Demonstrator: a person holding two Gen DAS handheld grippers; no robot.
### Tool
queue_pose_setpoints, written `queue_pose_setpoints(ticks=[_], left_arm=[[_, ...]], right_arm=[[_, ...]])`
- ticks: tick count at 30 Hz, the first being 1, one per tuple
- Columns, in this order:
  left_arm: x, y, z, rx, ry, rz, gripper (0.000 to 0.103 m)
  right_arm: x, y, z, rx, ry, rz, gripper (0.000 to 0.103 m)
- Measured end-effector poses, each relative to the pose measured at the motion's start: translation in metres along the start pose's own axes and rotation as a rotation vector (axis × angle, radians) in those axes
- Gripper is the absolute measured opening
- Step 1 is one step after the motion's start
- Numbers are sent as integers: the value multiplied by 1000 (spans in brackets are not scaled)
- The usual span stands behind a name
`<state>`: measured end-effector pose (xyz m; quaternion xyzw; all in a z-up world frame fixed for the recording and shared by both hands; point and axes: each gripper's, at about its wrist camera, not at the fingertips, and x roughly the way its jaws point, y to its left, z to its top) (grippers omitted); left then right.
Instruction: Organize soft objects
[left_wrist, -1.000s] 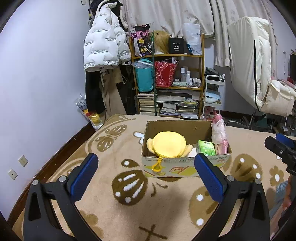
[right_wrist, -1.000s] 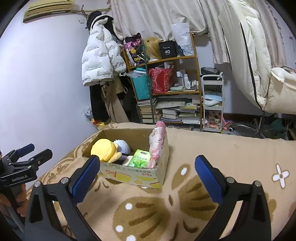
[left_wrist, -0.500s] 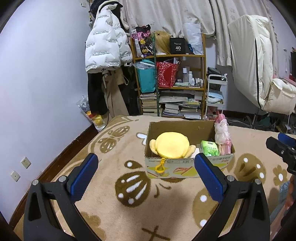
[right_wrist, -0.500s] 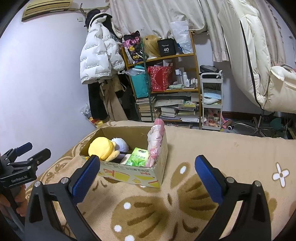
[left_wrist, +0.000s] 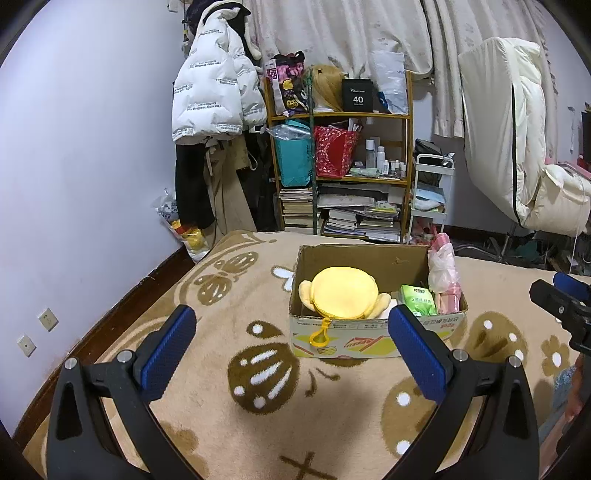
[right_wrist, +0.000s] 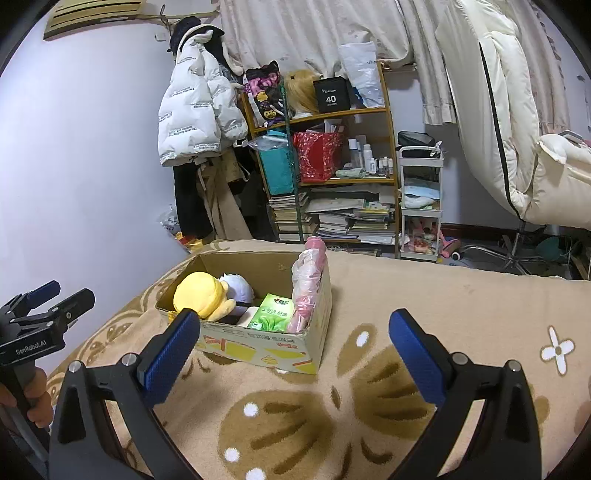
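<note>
A cardboard box (left_wrist: 343, 336) (right_wrist: 258, 347) sits on a beige patterned blanket. Inside lie a yellow plush pouch (left_wrist: 345, 298) (right_wrist: 199, 295), a white plush (right_wrist: 238, 286), a green tissue pack (left_wrist: 418, 299) (right_wrist: 272, 312) and a pink bagged bundle (left_wrist: 445, 275) (right_wrist: 308, 284) leaning at the box's right end. My left gripper (left_wrist: 291, 349) hangs open in front of the box, nothing between its blue pads. My right gripper (right_wrist: 295, 350) is open too, near the box's right front corner. Each view catches the other gripper at its edge.
The blanket (left_wrist: 258, 406) spreads around the box with free room in front. Behind stand a cluttered wooden shelf (left_wrist: 340, 166), a white jacket (left_wrist: 214, 96) on the wall, a small white cart (right_wrist: 421, 206) and a cream quilt (right_wrist: 517, 129). A hand (right_wrist: 33, 395) grips the left handle.
Both views have drawn slightly back and up from the box, which now sits a little farther away. Box contents are unchanged and both grippers stay open.
</note>
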<state>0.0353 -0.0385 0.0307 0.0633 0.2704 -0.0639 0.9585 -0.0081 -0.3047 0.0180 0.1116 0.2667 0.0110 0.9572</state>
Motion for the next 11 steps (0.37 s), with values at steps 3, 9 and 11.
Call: queue_pose_setpoints(ticks=[3, 9, 11], left_arm=[[1, -1, -1, 4, 4, -5, 103], [1, -3, -2, 11, 13, -14, 103], [2, -3, -3, 9, 20, -19, 103]], right_arm=[[0, 0, 0, -3, 1, 1, 103], [0, 0, 1, -4, 0, -2, 103], [0, 0, 1, -6, 1, -3, 103]])
